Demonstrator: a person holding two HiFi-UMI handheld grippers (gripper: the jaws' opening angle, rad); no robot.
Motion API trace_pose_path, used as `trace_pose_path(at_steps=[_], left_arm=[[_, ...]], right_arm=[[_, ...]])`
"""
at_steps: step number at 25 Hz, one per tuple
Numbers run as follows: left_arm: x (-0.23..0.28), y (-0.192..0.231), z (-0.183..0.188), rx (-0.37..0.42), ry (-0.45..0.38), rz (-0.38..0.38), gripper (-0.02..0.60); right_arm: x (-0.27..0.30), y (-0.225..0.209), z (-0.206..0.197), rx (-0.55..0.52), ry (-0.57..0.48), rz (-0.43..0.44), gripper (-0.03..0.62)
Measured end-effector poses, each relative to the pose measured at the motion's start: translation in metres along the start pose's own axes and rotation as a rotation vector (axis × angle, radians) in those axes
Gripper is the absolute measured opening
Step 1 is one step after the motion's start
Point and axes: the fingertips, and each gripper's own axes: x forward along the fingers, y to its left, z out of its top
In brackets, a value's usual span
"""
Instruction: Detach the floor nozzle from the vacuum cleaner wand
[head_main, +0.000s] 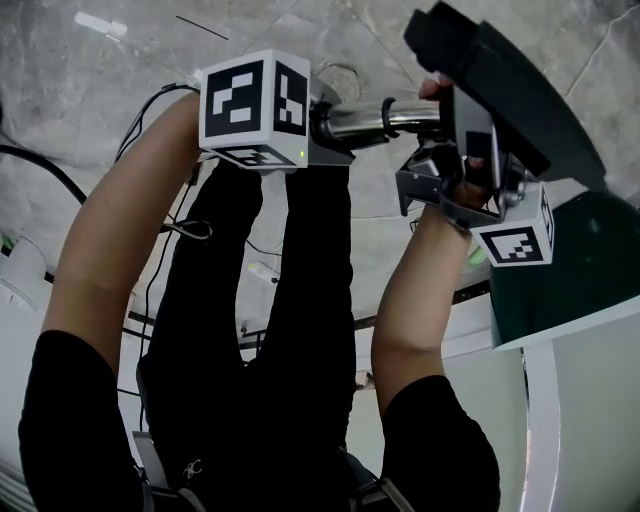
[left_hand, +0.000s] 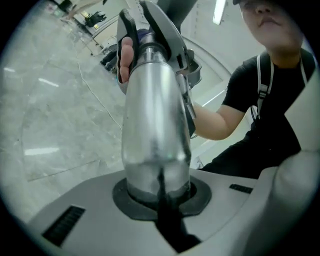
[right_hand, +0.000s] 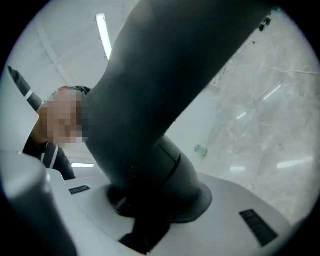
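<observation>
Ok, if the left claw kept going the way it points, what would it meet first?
The left claw is shut on the wand; straight ahead along it, probably the right claw on the nozzle.

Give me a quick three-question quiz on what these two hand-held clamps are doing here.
1. True or false: the left gripper is closed on the shiny metal wand.
2. What does the right gripper hold? A) nothing B) the dark floor nozzle C) a cup
3. Fill in: in the head view, the metal wand runs from the left gripper towards the ____ gripper.
Key: 1 true; 2 B; 3 right.
</observation>
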Motion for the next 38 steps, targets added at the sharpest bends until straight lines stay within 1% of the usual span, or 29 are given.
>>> trace_pose_path(at_steps=[1, 2, 3, 4, 6, 7, 8, 9, 10, 11, 12, 13, 14, 16, 17, 18, 19, 20, 22, 23, 24, 25, 26, 27, 30, 32, 33, 36, 38], left_arm=[[0.000, -0.001, 0.002, -0.022, -0.017, 0.006, 0.054], [0.001, 0.001, 0.002, -0.041, -0.030, 0.037, 0.054], [0.003, 0.005, 0.001, -0.057, -0.039, 0.080, 0.054], [0.006, 0.009, 0.000, -0.070, -0.043, 0.127, 0.054], [0.009, 0.018, -0.005, -0.078, -0.033, 0.219, 0.054], [0.009, 0.023, -0.007, -0.076, -0.024, 0.252, 0.054], [0.009, 0.027, -0.009, -0.072, -0.020, 0.266, 0.055], [0.010, 0.028, -0.010, -0.071, -0.022, 0.260, 0.055], [0.011, 0.028, -0.010, -0.073, -0.029, 0.238, 0.057], [0.013, 0.026, -0.009, -0.079, -0.038, 0.207, 0.055], [0.014, 0.025, -0.006, -0.087, -0.048, 0.174, 0.055], [0.014, 0.025, -0.002, -0.092, -0.058, 0.142, 0.055], [0.013, 0.024, 0.003, -0.094, -0.068, 0.107, 0.055], [0.011, 0.019, 0.009, -0.093, -0.092, 0.025, 0.055], [0.009, 0.017, 0.010, -0.091, -0.103, 0.002, 0.055], [0.008, 0.019, 0.009, -0.088, -0.108, 0.010, 0.055], [0.006, 0.025, 0.006, -0.086, -0.106, 0.046, 0.057], [0.005, 0.034, 0.003, -0.086, -0.096, 0.100, 0.057], [0.005, 0.050, -0.001, -0.088, -0.059, 0.195, 0.058], [0.007, 0.056, -0.002, -0.085, -0.039, 0.222, 0.058], [0.008, 0.060, -0.001, -0.080, -0.023, 0.234, 0.058], [0.009, 0.063, 0.000, -0.075, -0.011, 0.238, 0.058], [0.008, 0.065, 0.001, -0.070, -0.002, 0.241, 0.058], [0.007, 0.067, 0.000, -0.066, 0.009, 0.245, 0.058], [0.005, 0.073, -0.011, -0.030, 0.058, 0.255, 0.058], [0.006, 0.078, -0.015, 0.001, 0.069, 0.253, 0.058], [0.006, 0.078, -0.015, 0.012, 0.067, 0.242, 0.058], [0.009, 0.070, -0.015, 0.021, 0.067, 0.147, 0.058], [0.010, 0.064, -0.016, 0.009, 0.076, 0.074, 0.058]], right_arm=[[0.004, 0.001, -0.001, 0.012, 0.020, 0.029, 0.103], [0.006, -0.004, -0.004, 0.029, 0.042, 0.007, 0.101], [0.008, -0.011, -0.007, 0.046, 0.066, -0.061, 0.101], [0.007, -0.021, -0.010, 0.061, 0.089, -0.168, 0.101], [-0.003, -0.045, -0.015, 0.096, 0.125, -0.472, 0.100], [-0.011, -0.057, -0.017, 0.120, 0.127, -0.627, 0.100], [-0.019, -0.066, -0.018, 0.146, 0.119, -0.747, 0.100], [-0.024, -0.071, -0.019, 0.166, 0.108, -0.818, 0.100], [-0.026, -0.074, -0.020, 0.169, 0.105, -0.840, 0.100], [-0.025, -0.074, -0.019, 0.151, 0.108, -0.818, 0.100], [-0.021, -0.072, -0.015, 0.109, 0.113, -0.753, 0.100], [-0.015, -0.068, -0.008, 0.062, 0.111, -0.648, 0.101], [-0.008, -0.062, -0.001, 0.030, 0.098, -0.507, 0.101], [0.004, -0.039, 0.006, 0.010, 0.080, -0.192, 0.101], [0.009, -0.029, 0.005, 0.008, 0.090, -0.080, 0.100], [0.012, -0.024, 0.002, 0.009, 0.106, -0.031, 0.100], [0.014, -0.028, -0.001, 0.014, 0.120, -0.054, 0.100], [0.014, -0.040, -0.003, 0.028, 0.127, -0.142, 0.101], [0.000, -0.074, -0.003, 0.076, 0.118, -0.437, 0.100], [-0.009, -0.088, -0.001, 0.108, 0.103, -0.586, 0.101], [-0.016, -0.098, 0.001, 0.145, 0.082, -0.695, 0.101], [-0.018, -0.102, 0.003, 0.178, 0.058, -0.742, 0.101], [-0.016, -0.101, 0.004, 0.194, 0.039, -0.723, 0.100], [-0.011, -0.096, 0.005, 0.184, 0.037, -0.650, 0.100], [0.005, -0.073, 0.000, 0.041, 0.110, -0.318, 0.101], [0.010, -0.059, -0.002, -0.024, 0.115, -0.161, 0.101], [0.011, -0.053, -0.002, -0.033, 0.106, -0.098, 0.101], [0.010, -0.045, -0.001, -0.014, 0.097, 0.059, 0.101], [0.009, -0.044, -0.005, 0.001, 0.120, 0.135, 0.101]])
